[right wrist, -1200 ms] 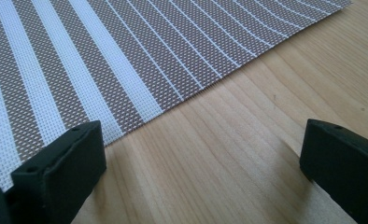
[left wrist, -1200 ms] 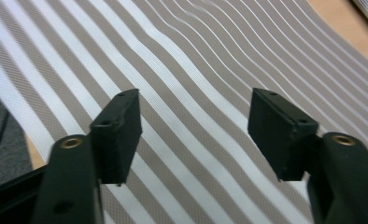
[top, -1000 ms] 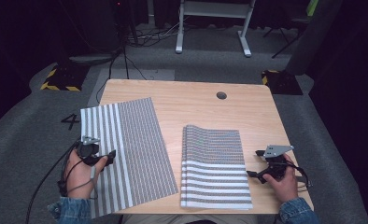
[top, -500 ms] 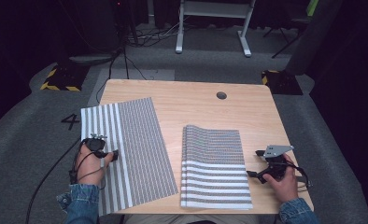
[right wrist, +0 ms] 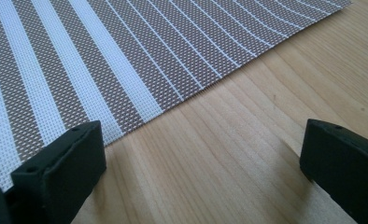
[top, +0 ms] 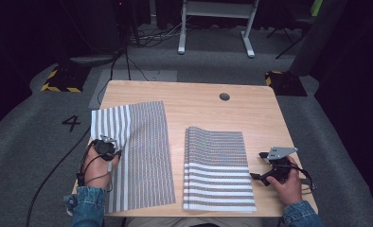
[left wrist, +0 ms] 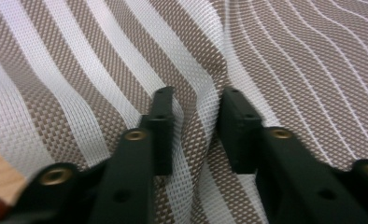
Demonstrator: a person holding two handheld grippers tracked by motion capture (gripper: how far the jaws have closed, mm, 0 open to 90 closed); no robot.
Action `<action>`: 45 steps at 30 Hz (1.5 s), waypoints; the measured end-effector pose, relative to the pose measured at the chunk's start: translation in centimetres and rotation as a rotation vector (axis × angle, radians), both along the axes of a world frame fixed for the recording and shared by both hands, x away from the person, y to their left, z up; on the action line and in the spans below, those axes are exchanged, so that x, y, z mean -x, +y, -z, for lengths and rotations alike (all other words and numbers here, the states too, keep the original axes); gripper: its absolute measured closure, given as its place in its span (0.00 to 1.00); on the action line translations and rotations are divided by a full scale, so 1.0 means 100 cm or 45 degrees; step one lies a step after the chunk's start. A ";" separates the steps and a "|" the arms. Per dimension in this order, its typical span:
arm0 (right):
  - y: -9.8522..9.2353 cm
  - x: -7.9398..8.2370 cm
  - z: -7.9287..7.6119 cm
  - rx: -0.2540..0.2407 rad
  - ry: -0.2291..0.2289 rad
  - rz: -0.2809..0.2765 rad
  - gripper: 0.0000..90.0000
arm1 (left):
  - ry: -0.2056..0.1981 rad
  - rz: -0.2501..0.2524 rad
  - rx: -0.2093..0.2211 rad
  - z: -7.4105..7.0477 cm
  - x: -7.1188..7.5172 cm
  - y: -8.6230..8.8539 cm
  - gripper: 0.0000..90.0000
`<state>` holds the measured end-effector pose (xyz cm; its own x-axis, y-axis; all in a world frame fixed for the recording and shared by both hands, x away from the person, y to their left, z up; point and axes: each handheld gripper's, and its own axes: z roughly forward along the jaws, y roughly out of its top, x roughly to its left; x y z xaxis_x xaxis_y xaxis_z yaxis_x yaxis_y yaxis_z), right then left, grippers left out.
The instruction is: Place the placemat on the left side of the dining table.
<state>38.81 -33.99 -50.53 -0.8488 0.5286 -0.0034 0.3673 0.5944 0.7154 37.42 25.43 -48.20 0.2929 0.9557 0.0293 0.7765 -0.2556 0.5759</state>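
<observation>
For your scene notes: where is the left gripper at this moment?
In the high view the left gripper is at the table's left side, on the left striped mat, pinching up a fold of it.

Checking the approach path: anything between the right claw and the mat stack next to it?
Nothing visible. The right claw sits open on bare table, and the edge of the mat stack lies just beside one of its jaws, with only wood in the gap.
</observation>
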 end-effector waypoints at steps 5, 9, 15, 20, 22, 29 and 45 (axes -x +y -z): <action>0.000 0.000 0.000 0.000 0.000 0.000 0.00 | -0.135 0.065 -0.048 -0.014 -0.004 -0.012 0.96; 0.000 0.000 0.000 -0.003 0.000 0.001 0.01 | -0.181 0.145 -0.083 -0.027 -0.020 -0.023 0.96; 0.000 0.000 0.000 -0.003 -0.001 0.002 0.01 | -0.284 0.192 -0.099 -0.028 -0.059 -0.023 0.62; 0.000 0.000 0.000 -0.003 0.000 0.001 0.01 | -0.289 0.099 -0.080 -0.019 -0.044 -0.036 0.35; 0.000 0.000 0.000 0.000 0.000 0.000 0.00 | -0.227 0.116 -0.028 -0.013 -0.031 -0.051 0.31; 0.000 0.000 0.000 -0.003 -0.002 0.004 0.00 | -0.118 0.184 0.141 0.015 -0.014 -0.079 0.33; 0.000 0.000 0.000 0.000 -0.001 0.004 0.01 | -0.174 0.061 0.162 0.019 -0.007 -0.083 0.37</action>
<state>38.79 -33.98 -50.54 -0.8473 0.5312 -0.0038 0.3685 0.5930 0.7159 38.16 17.15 -50.09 0.3396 0.9393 -0.0480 0.6777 -0.2090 0.7050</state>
